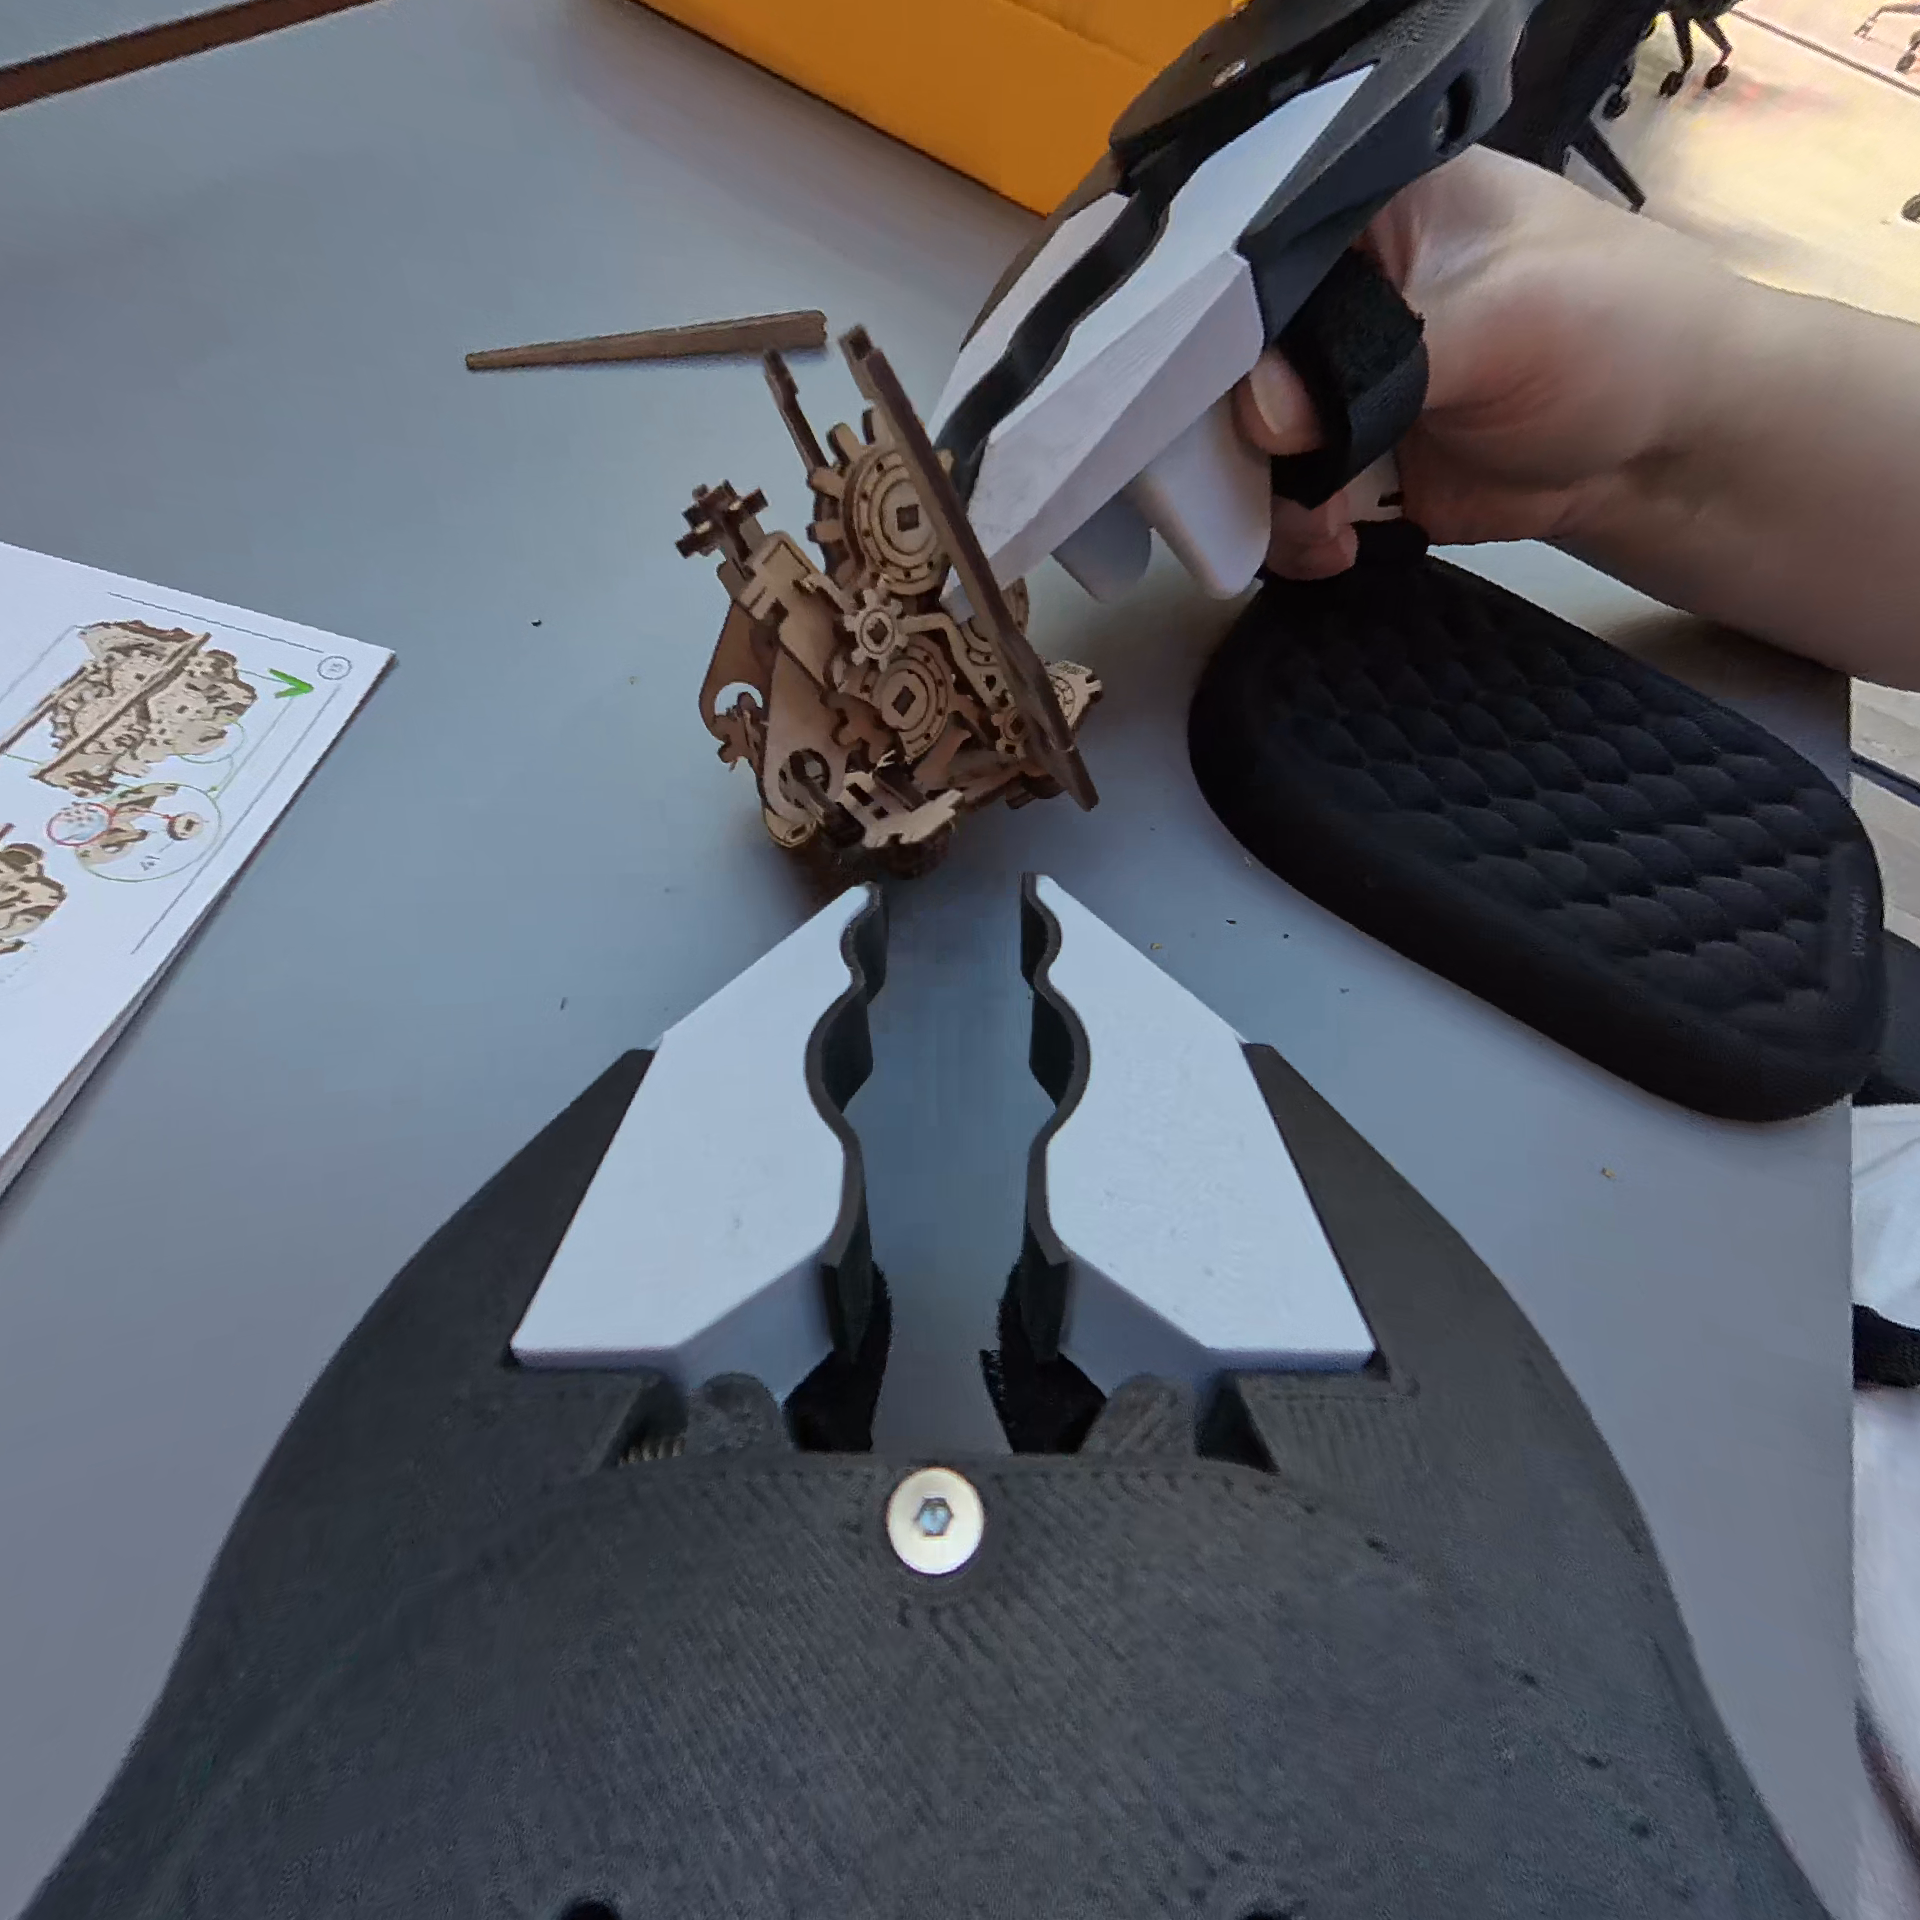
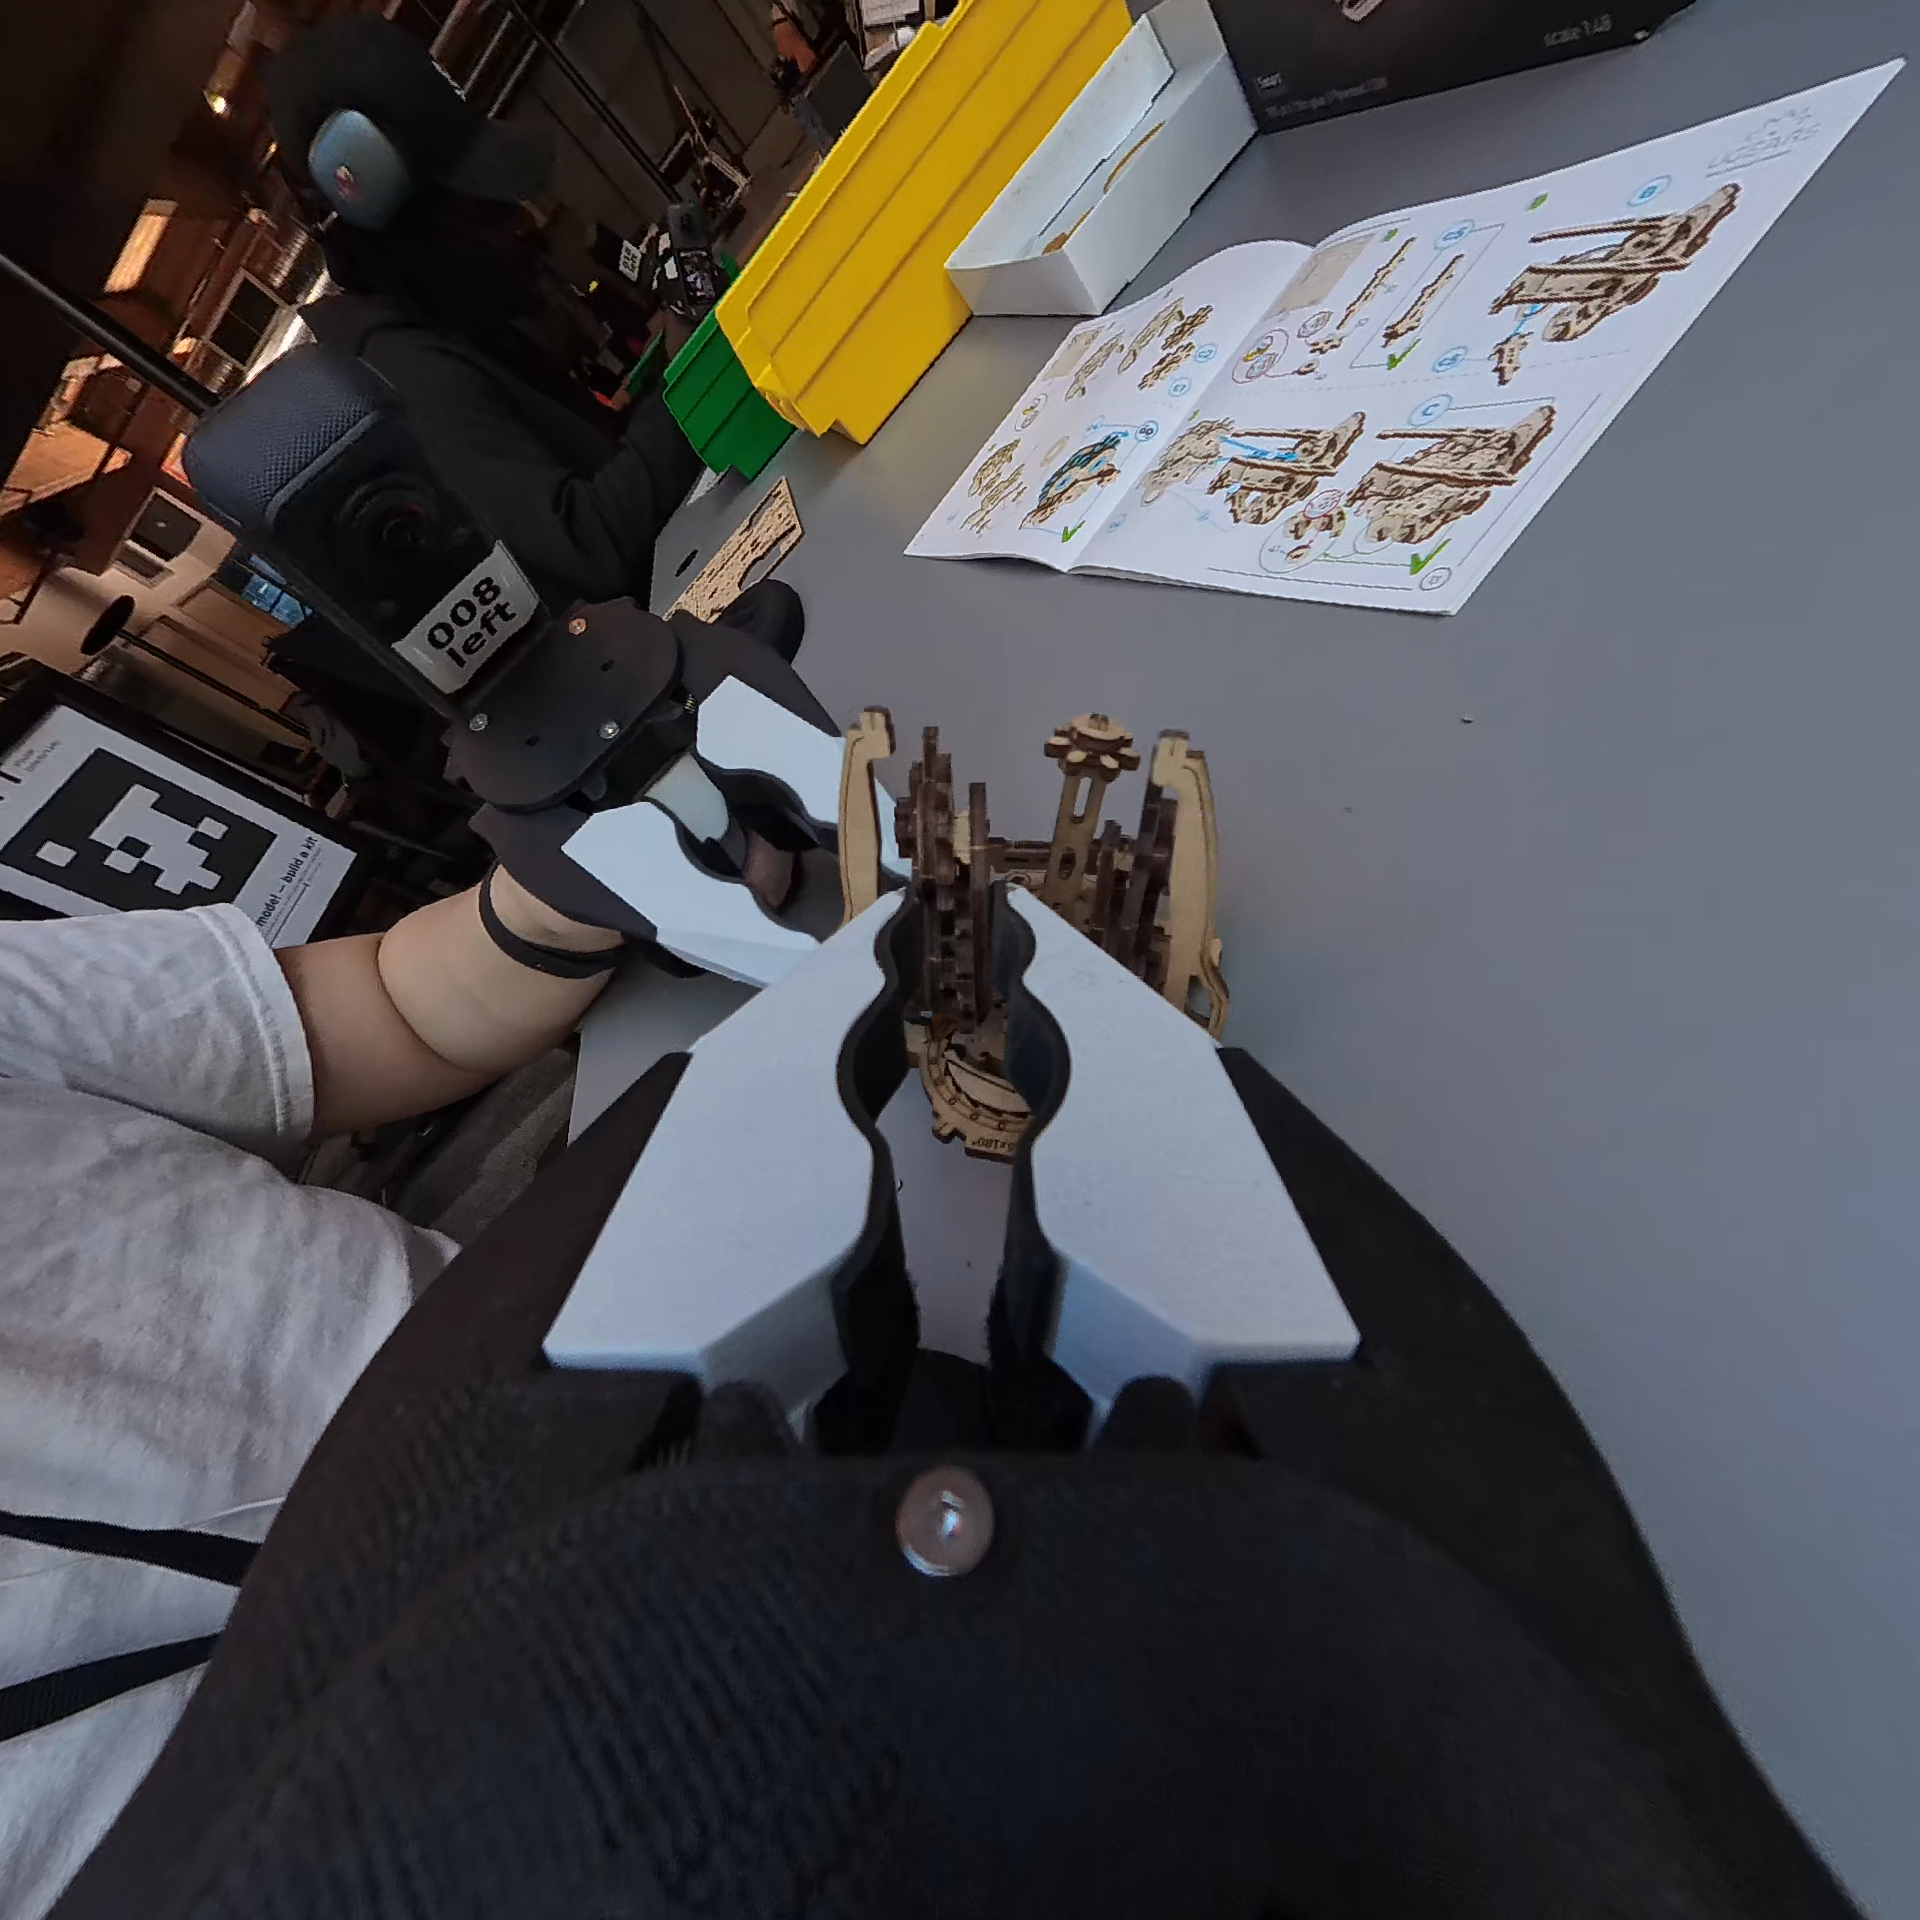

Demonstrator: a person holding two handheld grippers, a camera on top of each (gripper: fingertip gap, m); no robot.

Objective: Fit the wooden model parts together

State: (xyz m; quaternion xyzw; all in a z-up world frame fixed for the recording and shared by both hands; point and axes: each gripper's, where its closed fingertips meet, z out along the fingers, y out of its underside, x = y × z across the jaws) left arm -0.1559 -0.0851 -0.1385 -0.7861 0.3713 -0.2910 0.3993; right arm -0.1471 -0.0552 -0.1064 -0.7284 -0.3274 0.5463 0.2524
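The part-built wooden model [image 1: 883,665], pale plywood with gears and dark side plates, stands tilted on the grey table [image 1: 416,499]. My right gripper [image 1: 971,582] comes in from the upper right and is shut on the model's dark side plate. In the right wrist view the right gripper [image 2: 956,909] clamps the geared plates of the model [image 2: 1101,862]. My left gripper [image 1: 954,899] is open and empty, its tips just short of the model's base. It also shows in the right wrist view [image 2: 821,862], left of the model. A loose wooden stick [image 1: 644,343] lies behind the model.
An open instruction booklet [image 2: 1403,395] lies beyond the model and shows at the left in the left wrist view [image 1: 156,748]. A black padded mat [image 1: 1538,831] lies at the right. Yellow bins [image 2: 904,208], a green bin [image 2: 717,405], a white box [image 2: 1101,208] and a wooden parts sheet [image 2: 743,551] stand at the far edge. The grippers' ends are close to 5 cm from one another. The loose wooden stick [image 1: 644,343] lies around 15 cm away from my right fingertips.
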